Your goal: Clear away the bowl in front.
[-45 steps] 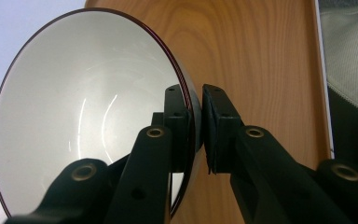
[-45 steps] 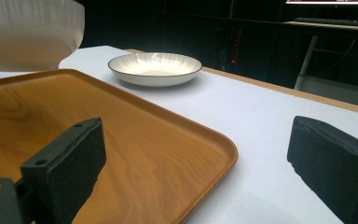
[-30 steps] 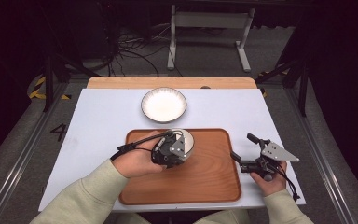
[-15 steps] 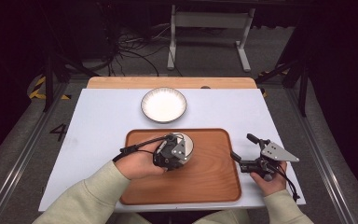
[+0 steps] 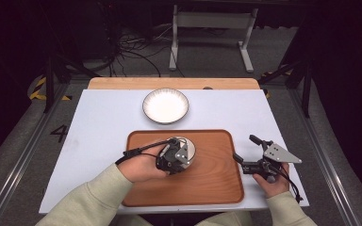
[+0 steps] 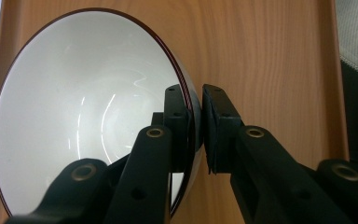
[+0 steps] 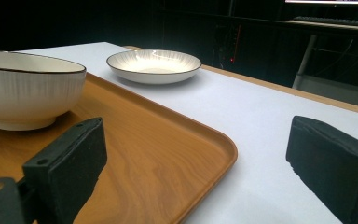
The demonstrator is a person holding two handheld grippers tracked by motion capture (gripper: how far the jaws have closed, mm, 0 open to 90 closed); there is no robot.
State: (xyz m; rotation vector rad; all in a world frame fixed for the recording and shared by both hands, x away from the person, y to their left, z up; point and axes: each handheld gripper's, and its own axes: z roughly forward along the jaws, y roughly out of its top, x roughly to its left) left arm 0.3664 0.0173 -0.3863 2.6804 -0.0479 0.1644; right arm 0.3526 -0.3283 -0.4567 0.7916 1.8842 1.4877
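**High view: bowl rim pinched by the left gripper, tray corner framed by the right**

High view shows the white table carrying the wooden tray, and on the tray's far half sits the bowl with the left gripper laid over its near side. A shallow plate stands well beyond the tray, apart from both grippers.

The relation that matters is at the bowl's wall. In the left gripper view the bowl lies to the left of the jaws, its dark rim running straight ahead between them: one jaw reaches inside the white hollow, the other stands outside over the tray's wood. The jaws are nearly together, clamped on that thin wall, so the bowl hangs off to the inner jaw's side. Any lift will likely tip its weight that way.

The right gripper hovers just off the tray's right edge, farther from the bowl than the left. In the right gripper view its jaws stand wide apart with nothing between the pads; the tray's rounded corner lies ahead between them, the bowl ahead and to the left, the plate farther on.
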